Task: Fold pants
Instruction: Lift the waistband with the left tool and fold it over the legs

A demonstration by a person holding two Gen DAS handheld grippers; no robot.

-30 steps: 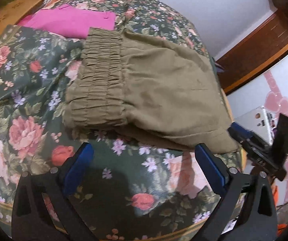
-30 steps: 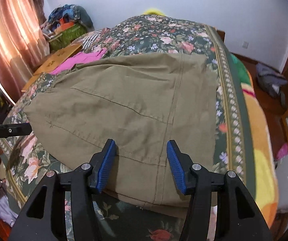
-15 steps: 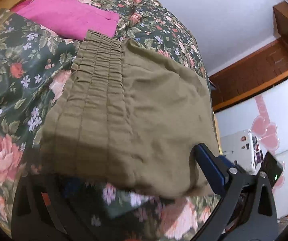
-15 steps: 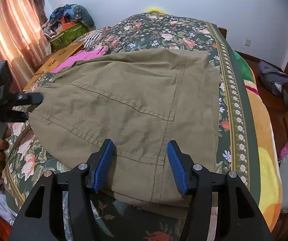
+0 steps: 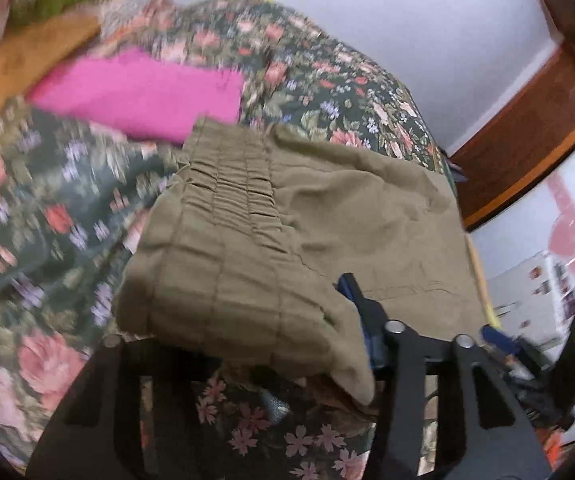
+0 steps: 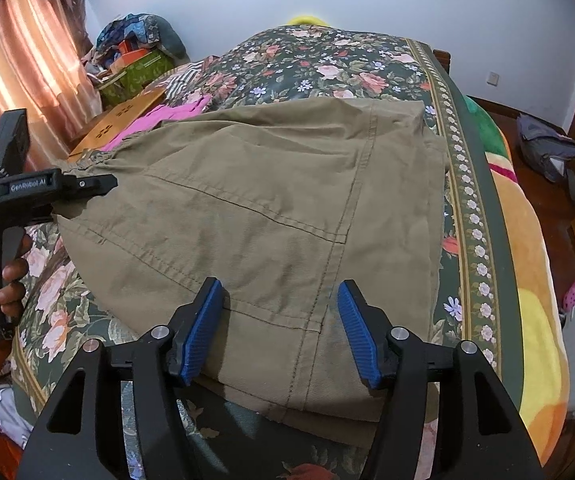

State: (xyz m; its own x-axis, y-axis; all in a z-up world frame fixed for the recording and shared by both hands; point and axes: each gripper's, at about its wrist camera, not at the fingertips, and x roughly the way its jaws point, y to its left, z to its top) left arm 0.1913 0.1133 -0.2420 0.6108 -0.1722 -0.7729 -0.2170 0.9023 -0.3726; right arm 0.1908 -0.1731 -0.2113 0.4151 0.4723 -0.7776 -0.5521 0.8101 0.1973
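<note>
Floral bedding carries the olive pants, folded flat across the near end of the bed, elastic waistband toward the left. At that waistband corner the left gripper is clamped on the cloth — the fabric drapes over its fingers and lifts off the bed. Over the near hem, the right gripper hovers with jaws apart. Beyond the waistband lies a pink garment.

Two close wrist views, shared pants
</note>
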